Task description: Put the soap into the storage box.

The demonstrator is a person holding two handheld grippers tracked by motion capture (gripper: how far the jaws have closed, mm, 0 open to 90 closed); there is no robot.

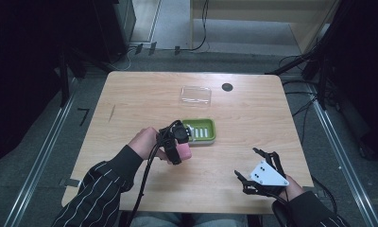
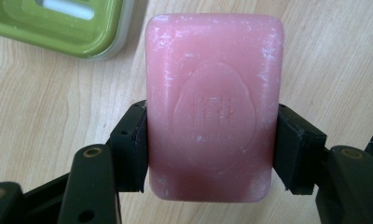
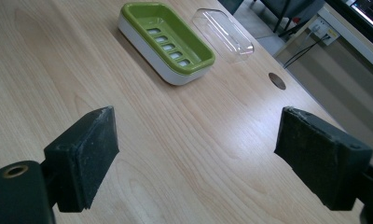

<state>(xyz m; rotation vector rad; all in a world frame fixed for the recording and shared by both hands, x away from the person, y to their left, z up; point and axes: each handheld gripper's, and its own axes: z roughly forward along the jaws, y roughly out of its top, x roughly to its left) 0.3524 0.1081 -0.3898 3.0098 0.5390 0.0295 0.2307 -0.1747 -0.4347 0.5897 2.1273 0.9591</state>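
A pink bar of soap (image 2: 213, 105) is clamped between the pads of my left gripper (image 2: 212, 149), just above the wooden table. In the high view the soap (image 1: 184, 152) hangs near the table's middle, held by the left gripper (image 1: 177, 144), just in front of a green soap dish (image 1: 206, 130). That green dish (image 3: 168, 39) has a slotted floor and a white base; its corner shows in the left gripper view (image 2: 58, 28). My right gripper (image 3: 196, 154) stands open with nothing between its pads, near the table's front right (image 1: 255, 172).
A clear plastic lid (image 1: 195, 95) lies behind the dish, also in the right gripper view (image 3: 224, 32). A dark round cable hole (image 1: 227, 87) sits at the back of the table (image 1: 144, 94). Floor rails and cables surround the table.
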